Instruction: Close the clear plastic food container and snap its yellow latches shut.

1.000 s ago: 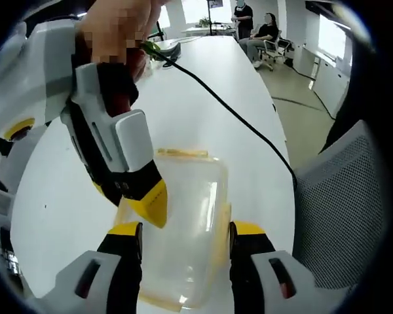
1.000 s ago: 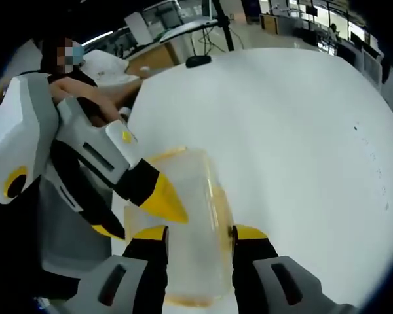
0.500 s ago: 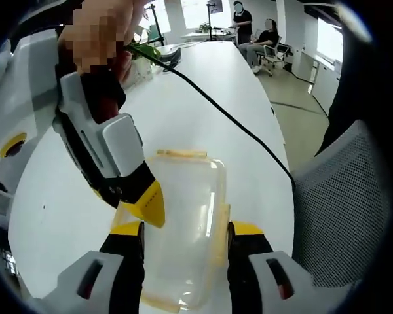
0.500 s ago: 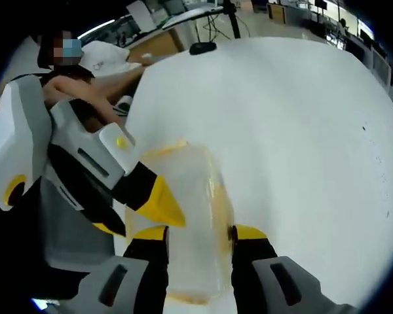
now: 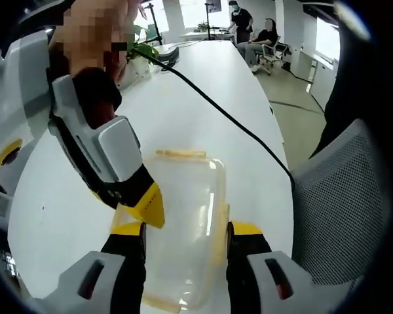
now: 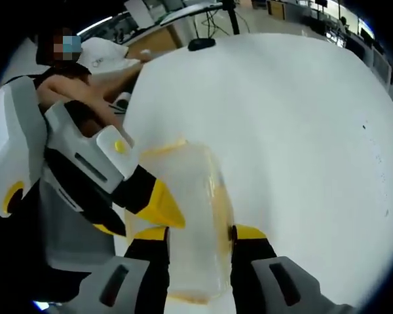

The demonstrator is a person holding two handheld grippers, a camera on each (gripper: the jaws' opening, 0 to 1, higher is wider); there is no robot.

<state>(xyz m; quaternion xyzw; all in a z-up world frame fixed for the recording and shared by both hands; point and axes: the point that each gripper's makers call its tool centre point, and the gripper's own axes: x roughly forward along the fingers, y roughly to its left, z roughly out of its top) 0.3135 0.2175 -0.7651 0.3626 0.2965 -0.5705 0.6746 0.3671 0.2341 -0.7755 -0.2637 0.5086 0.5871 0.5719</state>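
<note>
The lid sits on the container [image 5: 183, 222], which lies on the worktop [image 5: 196, 111] at 6 o'clock between the left gripper [image 5: 185, 230] jaws. Both grippers are open, holding nothing; the right gripper [image 6: 200, 233] also straddles it. Latches look unsnapped.

You are holding your left gripper [image 5: 185, 230] with its jaws spread wide, and your right gripper [image 6: 200, 233] likewise parted. Each gripper is reaching into the other's view from the left, yellow tip angled down beside the other's left jaw.
</note>
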